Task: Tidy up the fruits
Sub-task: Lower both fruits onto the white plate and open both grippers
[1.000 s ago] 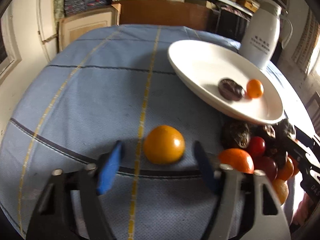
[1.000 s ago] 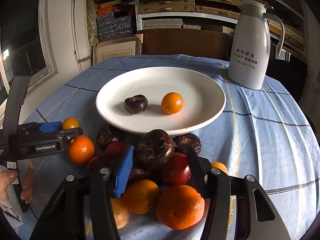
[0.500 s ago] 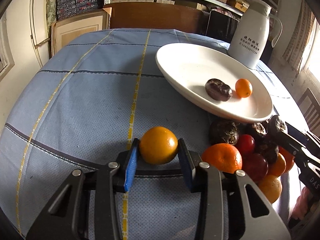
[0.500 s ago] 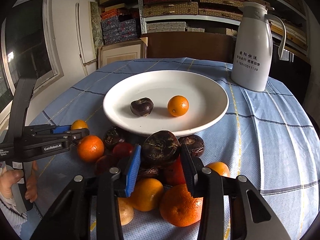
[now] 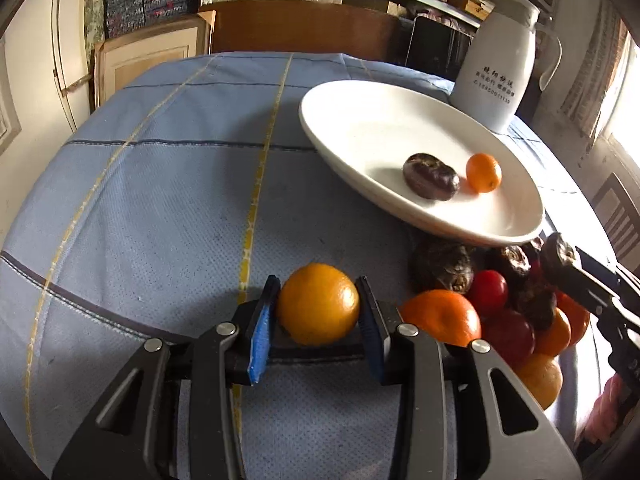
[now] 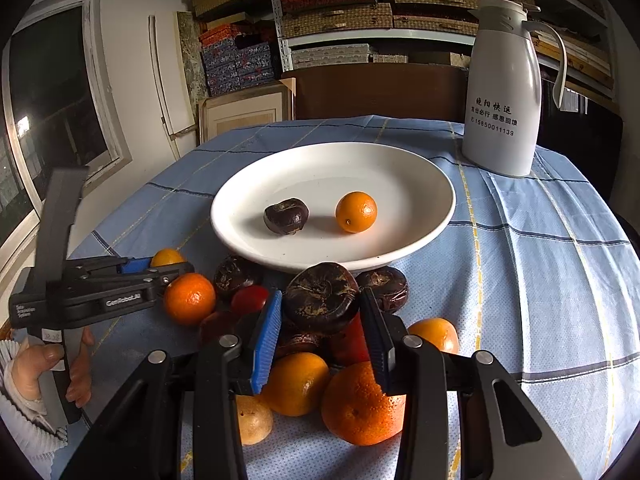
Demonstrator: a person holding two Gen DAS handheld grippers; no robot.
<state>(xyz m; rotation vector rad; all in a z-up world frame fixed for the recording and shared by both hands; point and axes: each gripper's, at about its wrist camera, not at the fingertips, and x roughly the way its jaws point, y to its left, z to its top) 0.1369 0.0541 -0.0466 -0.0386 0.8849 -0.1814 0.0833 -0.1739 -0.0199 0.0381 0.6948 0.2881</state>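
Both jaws just clamped: left gripper (image 5: 318,312) w/ orange (image 5: 318,303), right gripper (image 6: 320,320) w/ chestnut (image 6: 321,297). Grabs done imo, plate (image 6: 424,184) ahead next.

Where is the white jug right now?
The white jug stands upright at the far right of the table, just behind the white plate, seen top right in both wrist views.
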